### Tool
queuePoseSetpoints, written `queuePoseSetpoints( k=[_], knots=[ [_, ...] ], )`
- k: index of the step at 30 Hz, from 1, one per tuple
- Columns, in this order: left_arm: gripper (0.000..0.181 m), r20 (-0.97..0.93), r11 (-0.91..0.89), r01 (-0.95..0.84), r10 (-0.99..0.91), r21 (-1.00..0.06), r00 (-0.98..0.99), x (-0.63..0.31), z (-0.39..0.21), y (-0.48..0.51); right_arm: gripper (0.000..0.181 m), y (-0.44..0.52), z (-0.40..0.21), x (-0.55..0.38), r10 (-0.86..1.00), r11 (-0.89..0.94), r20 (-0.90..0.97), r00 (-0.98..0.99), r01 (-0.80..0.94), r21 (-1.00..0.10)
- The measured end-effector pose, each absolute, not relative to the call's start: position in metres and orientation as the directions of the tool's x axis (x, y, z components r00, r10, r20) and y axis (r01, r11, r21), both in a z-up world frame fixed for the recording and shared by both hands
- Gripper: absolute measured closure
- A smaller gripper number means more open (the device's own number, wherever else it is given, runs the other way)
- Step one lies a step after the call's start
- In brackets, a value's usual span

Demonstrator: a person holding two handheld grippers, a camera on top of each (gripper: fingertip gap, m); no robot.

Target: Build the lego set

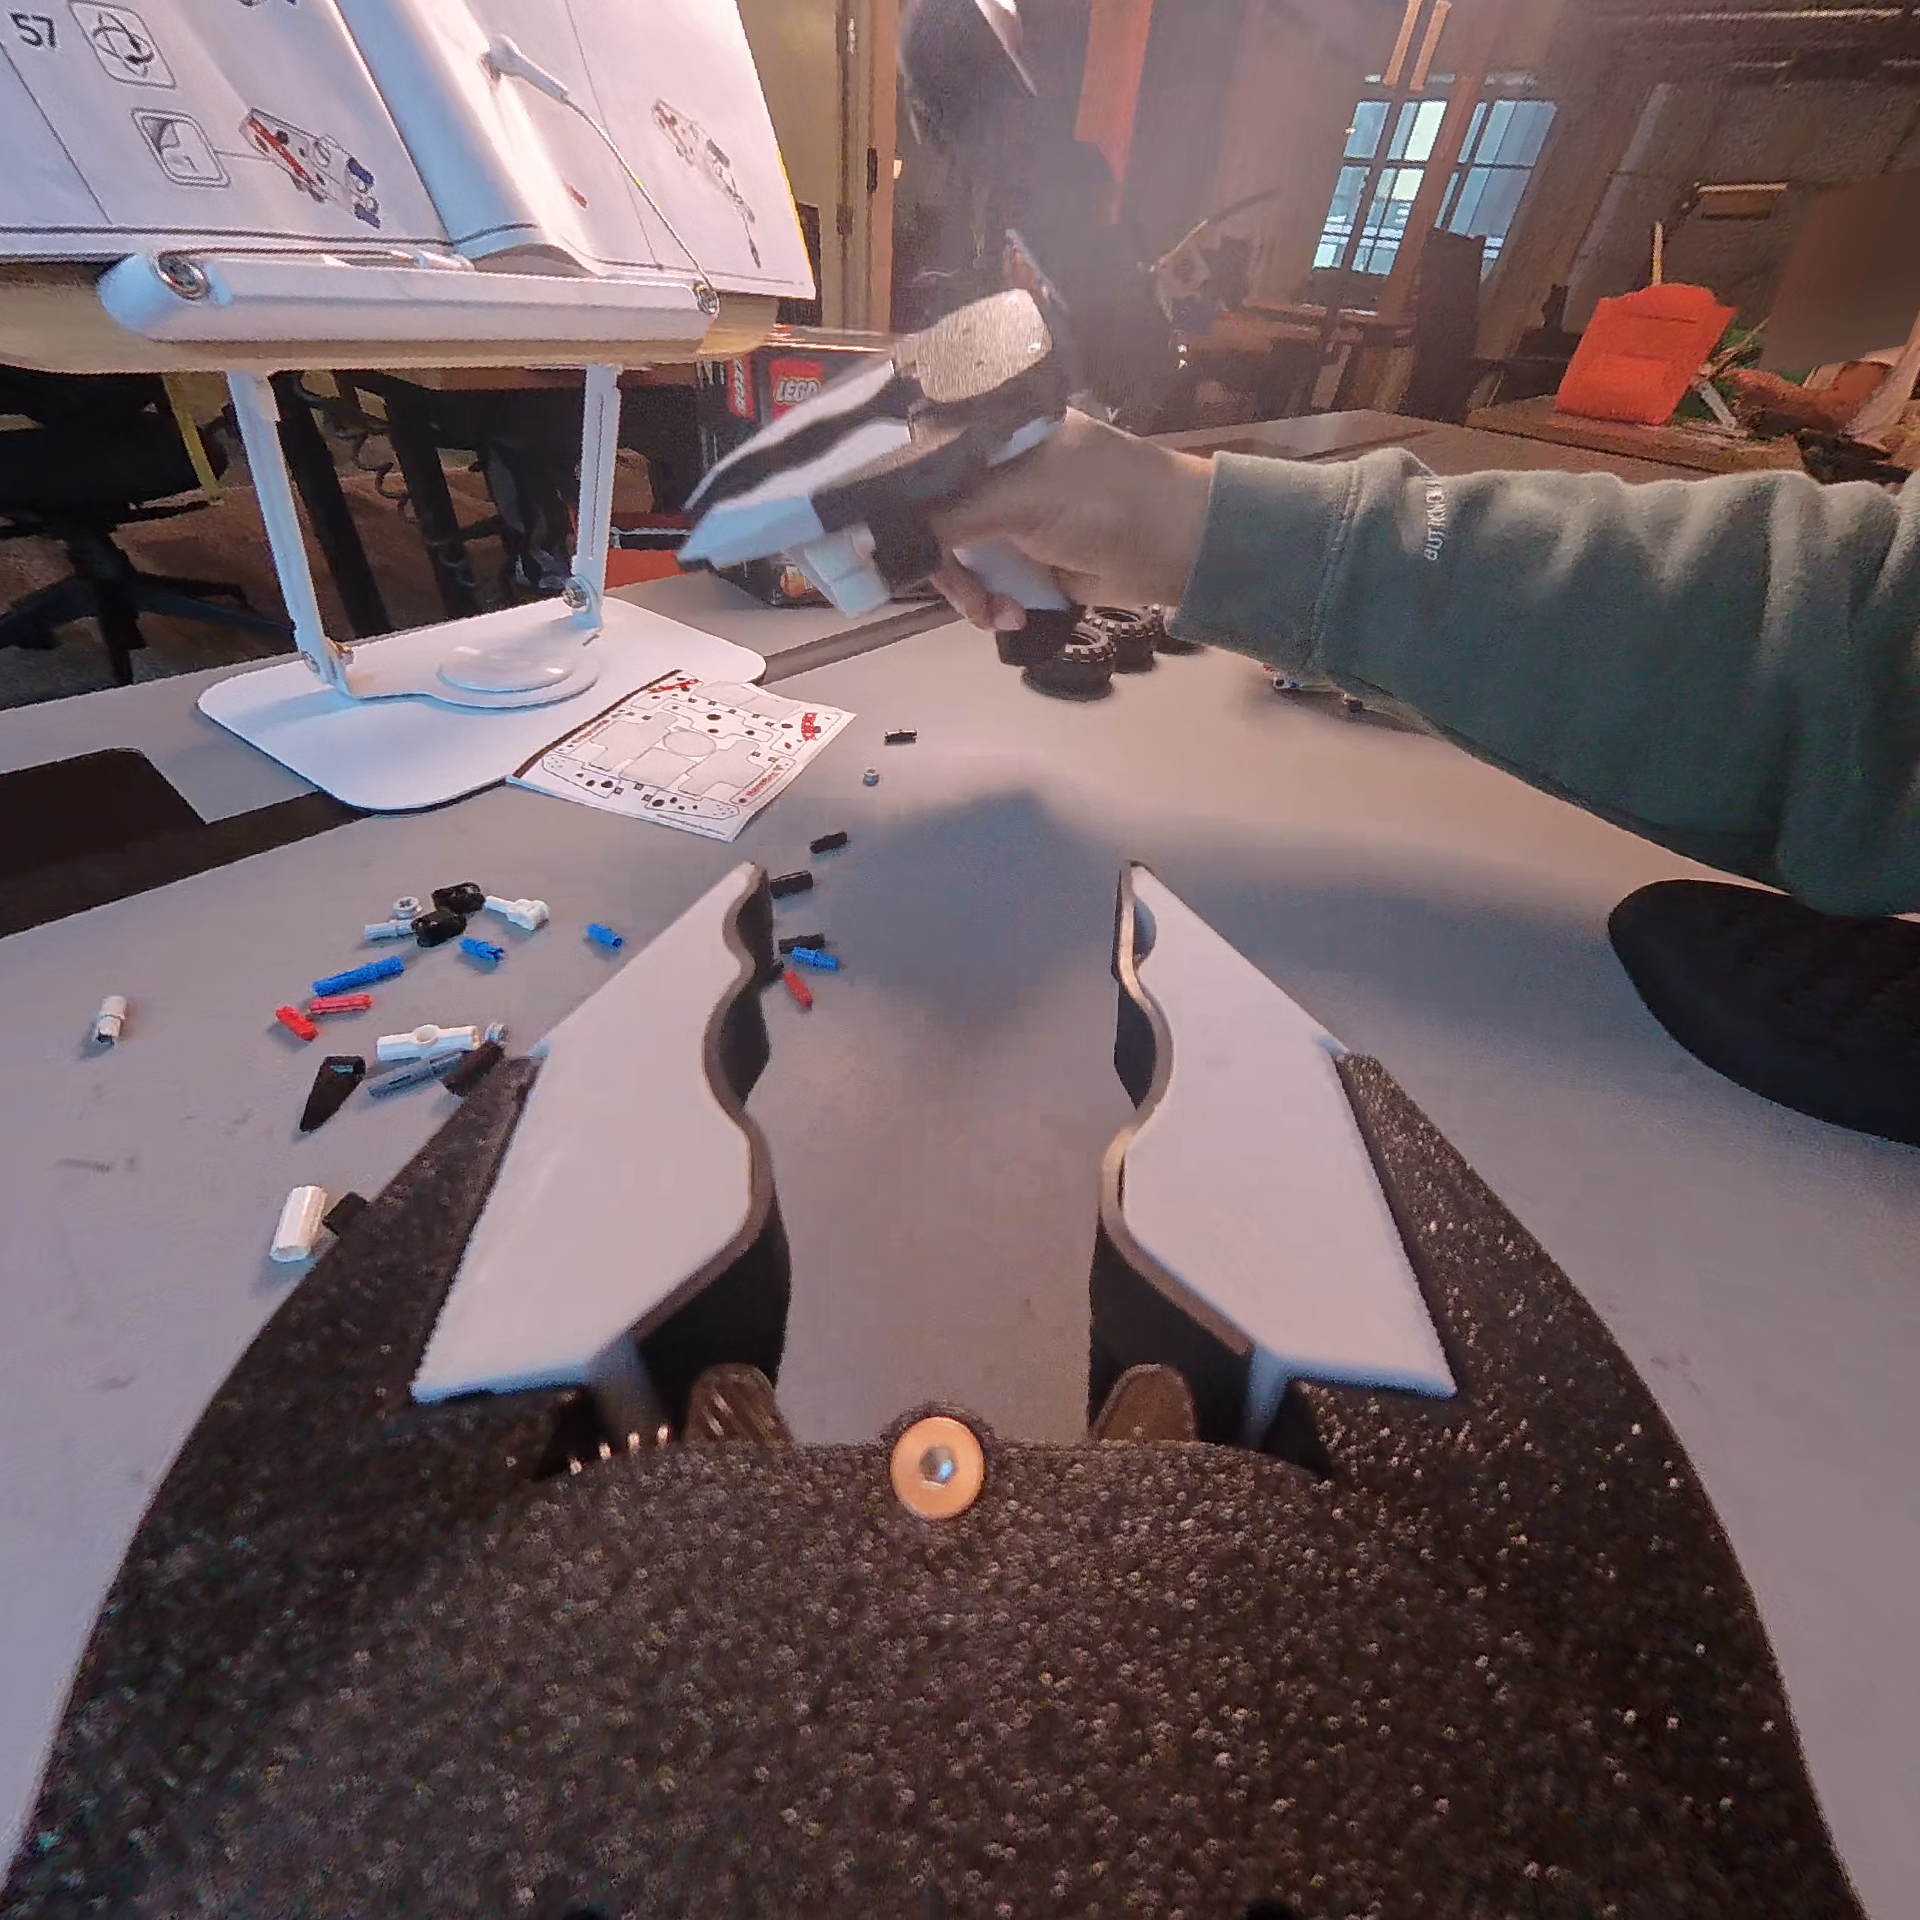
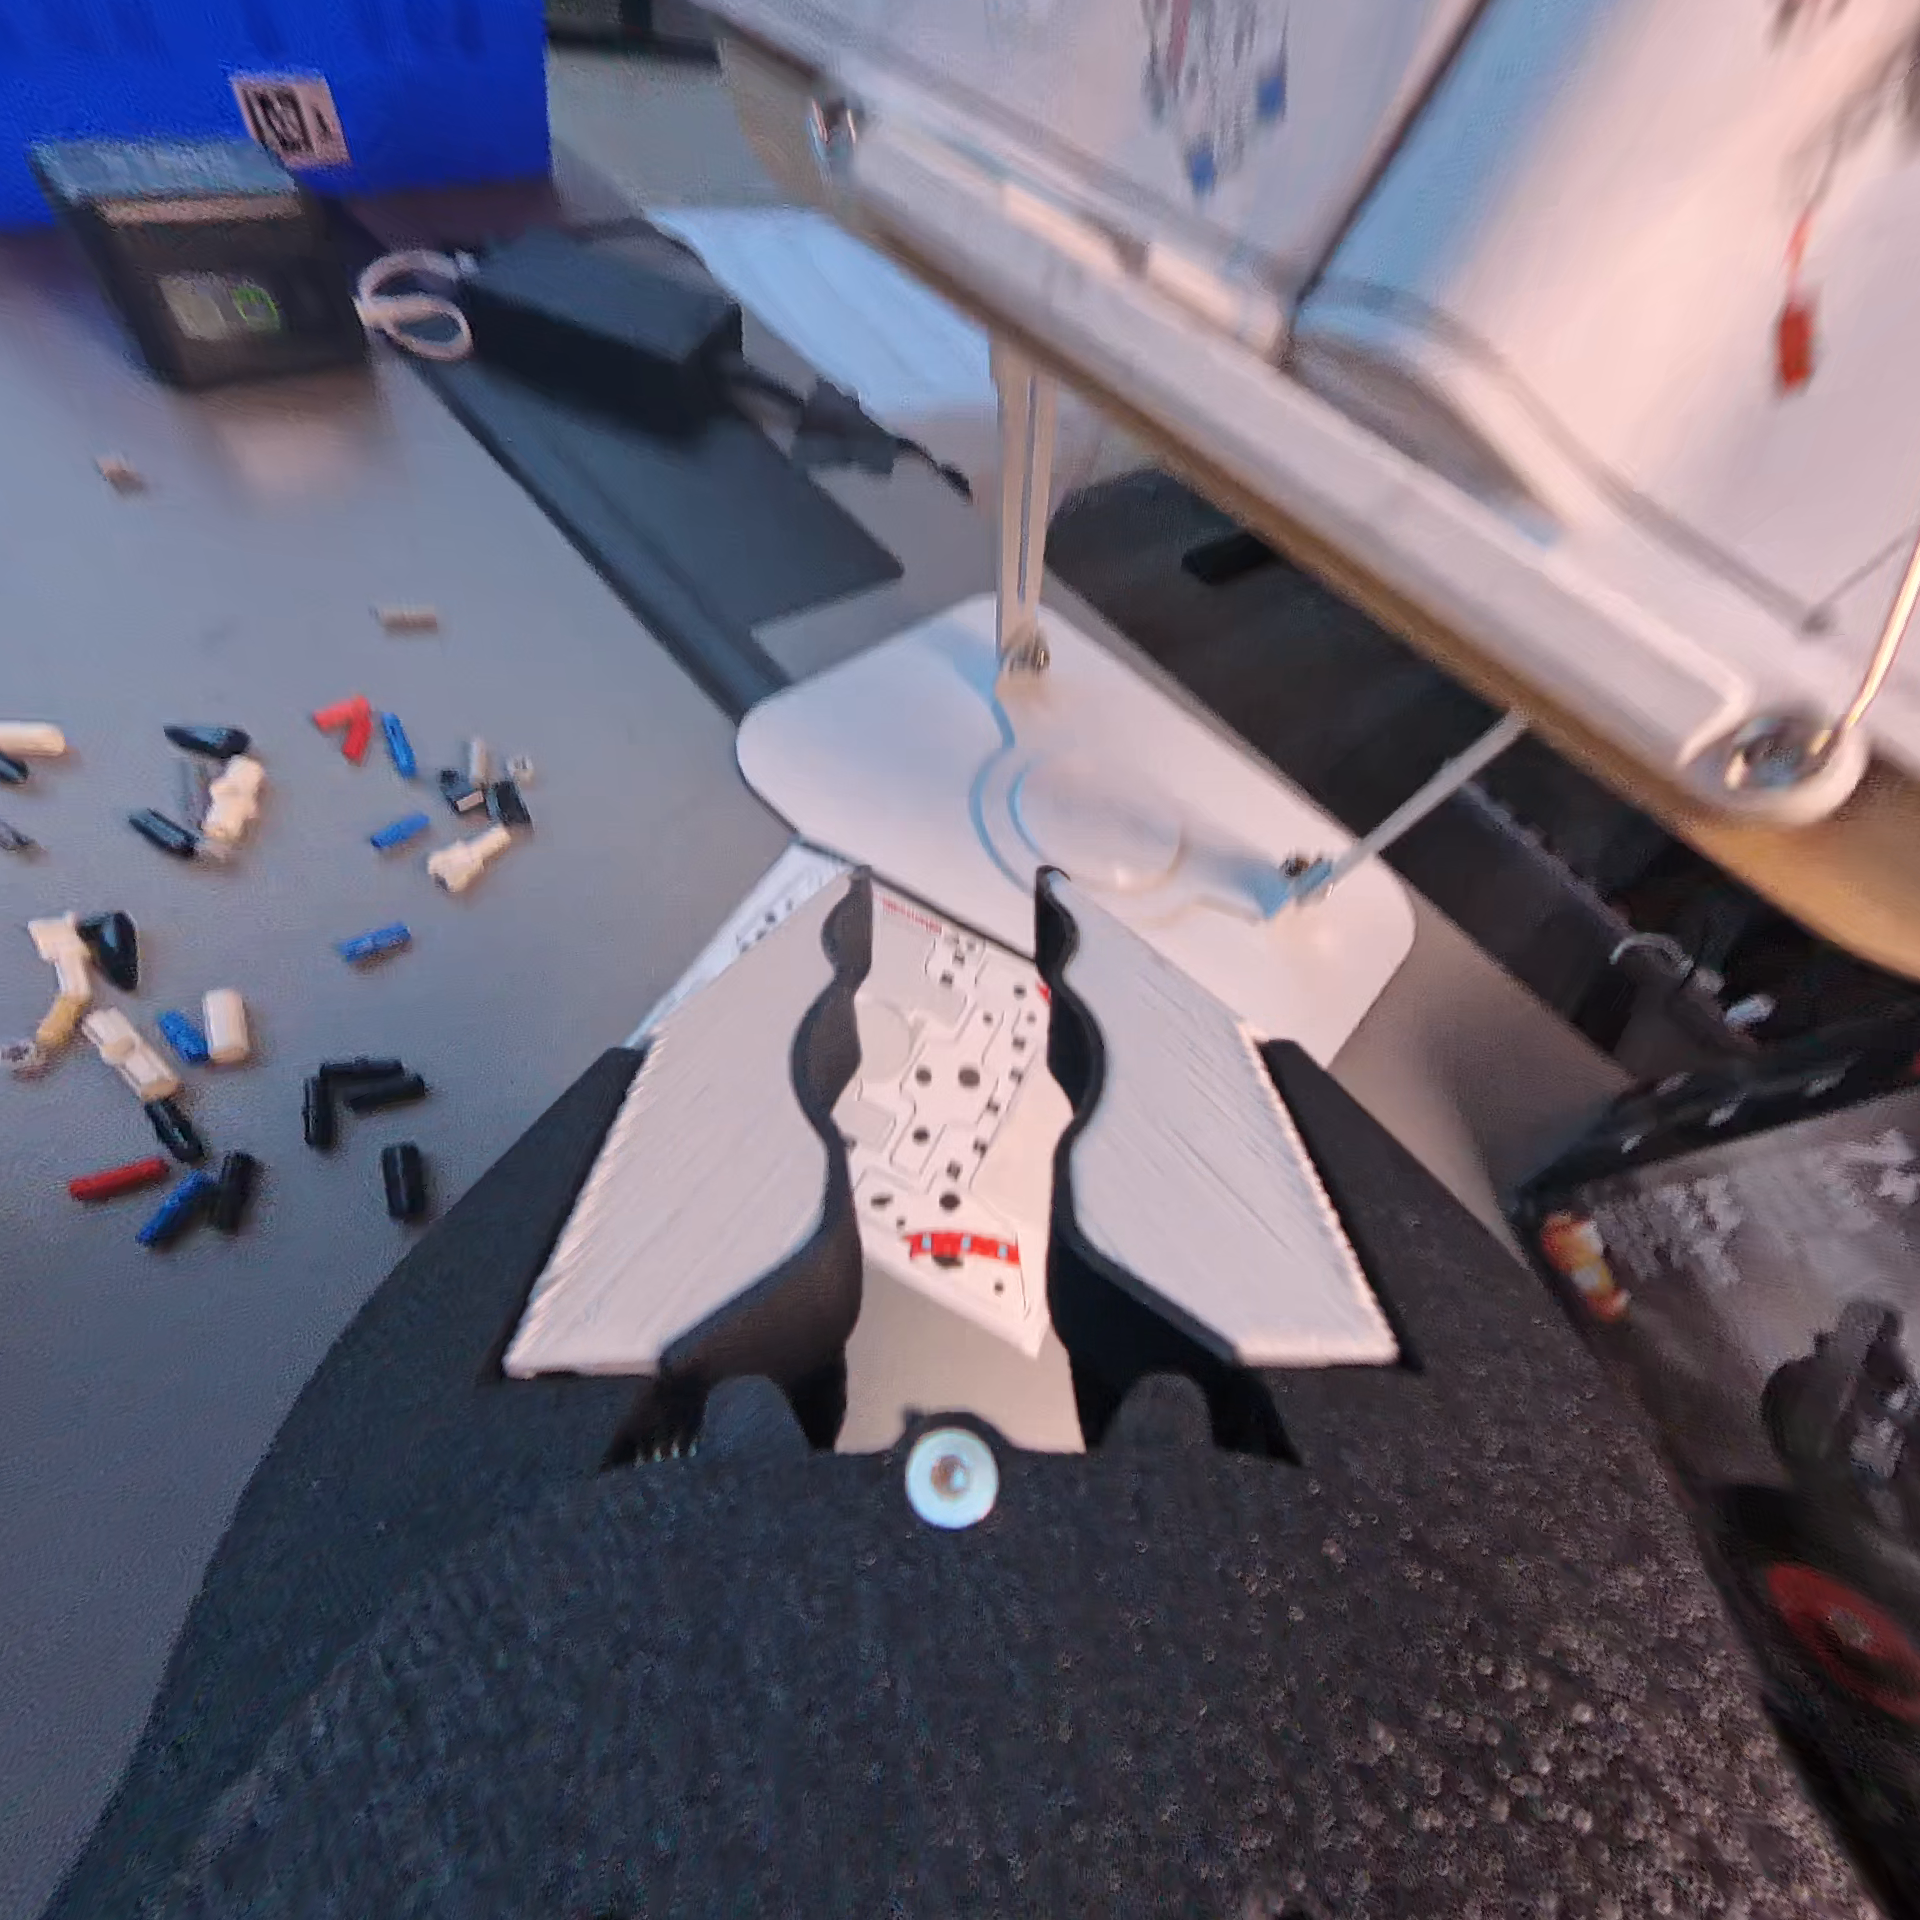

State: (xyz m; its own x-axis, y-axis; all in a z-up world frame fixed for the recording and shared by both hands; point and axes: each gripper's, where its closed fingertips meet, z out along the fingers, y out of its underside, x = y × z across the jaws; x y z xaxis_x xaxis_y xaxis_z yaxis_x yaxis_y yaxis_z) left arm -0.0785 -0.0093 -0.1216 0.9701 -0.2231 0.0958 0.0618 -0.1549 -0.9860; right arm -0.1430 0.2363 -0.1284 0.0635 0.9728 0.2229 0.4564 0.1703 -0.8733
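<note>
Small plastic pegs (image 1: 436, 977) lie left of the left gripper (image 1: 940, 894), gaping empty; the right gripper (image 2: 951, 894) hangs part-open, empty, above a glossy sticker sheet (image 2: 951, 1122).

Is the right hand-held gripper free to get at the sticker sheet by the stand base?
Probably yes: the right hand-held gripper is open, empty, and the sticker sheet lies uncovered between its fingers.

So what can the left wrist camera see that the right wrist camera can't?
Only the left wrist view shows a person's hand in a green sleeve holding the right gripper, plus black tyres behind it.

Only the right wrist view shows a blue bin, a small black device and a black power adapter.

Both show the white book stand, the sticker sheet and scattered small Lego pieces.
</note>
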Motion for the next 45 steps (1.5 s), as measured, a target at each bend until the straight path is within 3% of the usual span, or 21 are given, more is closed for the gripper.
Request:
queuePoseSetpoints(
  k=[5, 8, 12, 15, 20, 21, 25, 27, 32, 35, 40, 42, 45],
  knots=[
    [0.116, 0.098, -0.186, 0.053, -0.239, -0.981, 0.966, -0.074, -0.128, -0.006, 0.111, 0.262, -0.192, -0.113, 0.984, -0.151, -0.046, 0.171, 0.673, -0.724],
    [0.116, 0.089, -0.204, 0.039, -0.246, -0.978, 0.965, -0.072, -0.132, -0.005, 0.107, 0.263, -0.215, -0.114, 0.982, -0.175, -0.053, 0.184, 0.750, -0.638],
    [0.116, 0.086, -0.225, 0.029, -0.248, -0.974, 0.965, -0.071, -0.137, -0.006, 0.135, 0.253, -0.225, -0.119, 0.988, -0.119, 0.014, 0.156, 0.807, -0.578],
    [0.117, 0.082, -0.232, 0.023, -0.250, -0.973, 0.965, -0.070, -0.138, -0.005, 0.169, 0.253, -0.223, -0.119, 0.988, -0.054, 0.089, 0.129, 0.812, -0.581],
    [0.117, 0.094, -0.237, 0.034, -0.248, -0.971, 0.964, -0.071, -0.138, -0.005, 0.181, 0.258, -0.215, -0.113, 0.978, 0.005, 0.160, 0.130, 0.761, -0.649],
    [0.117, 0.094, -0.237, 0.034, -0.248, -0.971, 0.964, -0.071, -0.138, -0.005, 0.178, 0.259, -0.210, -0.113, 0.977, 0.007, 0.164, 0.138, 0.744, -0.669],
    [0.118, 0.091, -0.245, 0.028, -0.249, -0.969, 0.964, -0.069, -0.139, -0.004, 0.114, 0.261, -0.202, -0.117, 0.981, -0.100, 0.052, 0.186, 0.717, -0.690],
    [0.117, 0.085, -0.251, 0.020, -0.251, -0.968, 0.964, -0.068, -0.141, -0.004, 0.102, 0.261, -0.212, -0.119, 0.979, -0.157, -0.001, 0.203, 0.752, -0.640],
    [0.118, 0.072, -0.257, 0.007, -0.248, -0.966, 0.966, -0.069, -0.143, -0.004, 0.131, 0.260, -0.225, -0.121, 0.981, -0.154, 0.010, 0.192, 0.814, -0.560],
    [0.118, 0.078, -0.258, 0.012, -0.248, -0.966, 0.966, -0.069, -0.143, -0.004, 0.170, 0.263, -0.222, -0.122, 0.980, -0.066, 0.112, 0.162, 0.805, -0.590],
    [0.118, 0.102, -0.246, 0.041, -0.243, -0.968, 0.965, -0.071, -0.139, -0.006, 0.173, 0.250, -0.191, -0.115, 0.957, 0.117, 0.267, 0.115, 0.688, -0.716],
    [0.118, 0.113, -0.246, 0.052, -0.240, -0.968, 0.964, -0.072, -0.139, -0.004, 0.162, 0.248, -0.179, -0.109, 0.948, 0.139, 0.292, 0.124, 0.665, -0.734],
    [0.118, 0.112, -0.255, 0.047, -0.245, -0.966, 0.963, -0.070, -0.141, -0.003, 0.125, 0.253, -0.183, -0.103, 0.971, 0.010, 0.171, 0.167, 0.687, -0.726]
  ],
)
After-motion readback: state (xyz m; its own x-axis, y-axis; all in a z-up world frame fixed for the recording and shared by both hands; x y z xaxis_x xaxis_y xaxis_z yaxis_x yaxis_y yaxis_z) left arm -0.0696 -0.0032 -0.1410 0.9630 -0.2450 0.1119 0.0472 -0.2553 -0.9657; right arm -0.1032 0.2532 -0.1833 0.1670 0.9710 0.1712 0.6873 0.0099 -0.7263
